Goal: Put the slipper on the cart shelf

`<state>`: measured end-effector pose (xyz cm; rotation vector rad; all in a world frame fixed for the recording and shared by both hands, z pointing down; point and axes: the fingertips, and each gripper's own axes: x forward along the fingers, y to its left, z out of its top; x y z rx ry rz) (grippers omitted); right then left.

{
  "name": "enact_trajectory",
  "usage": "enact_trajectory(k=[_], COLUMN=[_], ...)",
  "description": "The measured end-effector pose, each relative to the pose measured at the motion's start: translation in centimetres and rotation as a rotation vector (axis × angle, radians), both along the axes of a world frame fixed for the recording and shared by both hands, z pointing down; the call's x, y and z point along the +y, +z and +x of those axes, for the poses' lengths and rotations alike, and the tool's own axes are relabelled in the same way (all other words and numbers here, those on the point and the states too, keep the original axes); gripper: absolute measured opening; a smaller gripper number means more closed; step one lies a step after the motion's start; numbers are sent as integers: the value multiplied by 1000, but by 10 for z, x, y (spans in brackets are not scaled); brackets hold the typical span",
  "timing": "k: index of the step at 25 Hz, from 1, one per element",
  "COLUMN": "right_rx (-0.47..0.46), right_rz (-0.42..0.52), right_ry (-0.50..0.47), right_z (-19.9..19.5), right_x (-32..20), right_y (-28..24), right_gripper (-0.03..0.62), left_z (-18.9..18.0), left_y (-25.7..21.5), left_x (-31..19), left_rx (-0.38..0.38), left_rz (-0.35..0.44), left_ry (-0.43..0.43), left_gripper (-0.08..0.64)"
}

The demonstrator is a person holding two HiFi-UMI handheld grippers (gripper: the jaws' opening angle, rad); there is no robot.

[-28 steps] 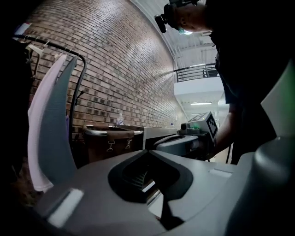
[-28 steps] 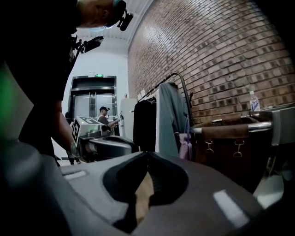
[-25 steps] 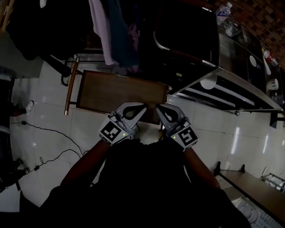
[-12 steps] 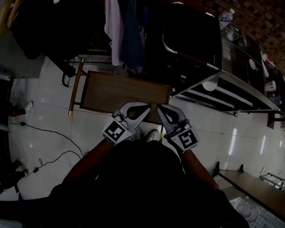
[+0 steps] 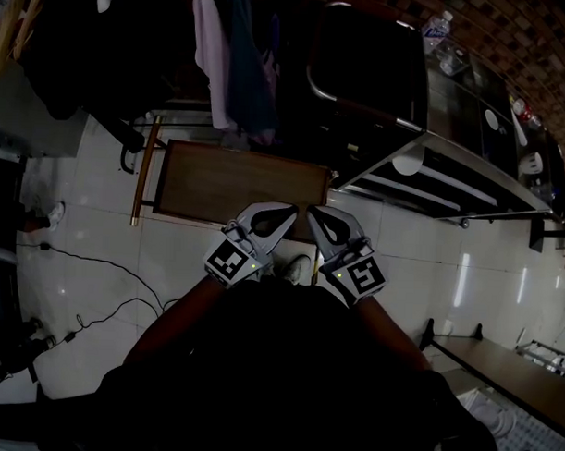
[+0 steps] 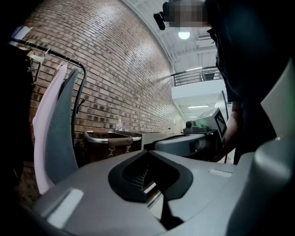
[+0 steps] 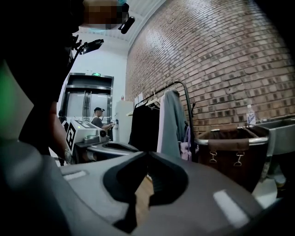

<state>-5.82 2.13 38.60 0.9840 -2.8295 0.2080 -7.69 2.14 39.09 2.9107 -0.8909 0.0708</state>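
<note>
A low cart with a brown wooden shelf (image 5: 230,183) stands on the white tiled floor just ahead of me. My left gripper (image 5: 287,212) and right gripper (image 5: 313,213) hang side by side over its near edge, tips almost touching each other. Each one's jaws are closed tip to tip with nothing between them, as the left gripper view (image 6: 147,151) and the right gripper view (image 7: 147,153) both show. A pale shoe-shaped thing (image 5: 299,267) lies on the floor below and between the grippers, mostly hidden by them and by my body.
A clothes rail with hanging garments (image 5: 231,66) stands behind the cart. A dark laundry trolley (image 5: 367,70) and a steel counter (image 5: 456,157) with a bottle (image 5: 436,25) run along the right. A black cable (image 5: 101,260) trails across the floor at left.
Both grippers have lifted a little together and stay shut. The pale thing on the floor shows more plainly between them.
</note>
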Motion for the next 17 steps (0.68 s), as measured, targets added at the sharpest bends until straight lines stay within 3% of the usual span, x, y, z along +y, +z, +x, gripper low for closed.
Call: enact_trajectory(k=[17], right_rx=[-18], right_rz=[-5], right_ry=[-8], right_z=[33], right_x=[16], right_y=[1], right_gripper=[3], left_z=[37], left_y=[11], left_x=[18], left_rx=[-43], left_rz=[20], left_ry=[21], left_gripper=[2])
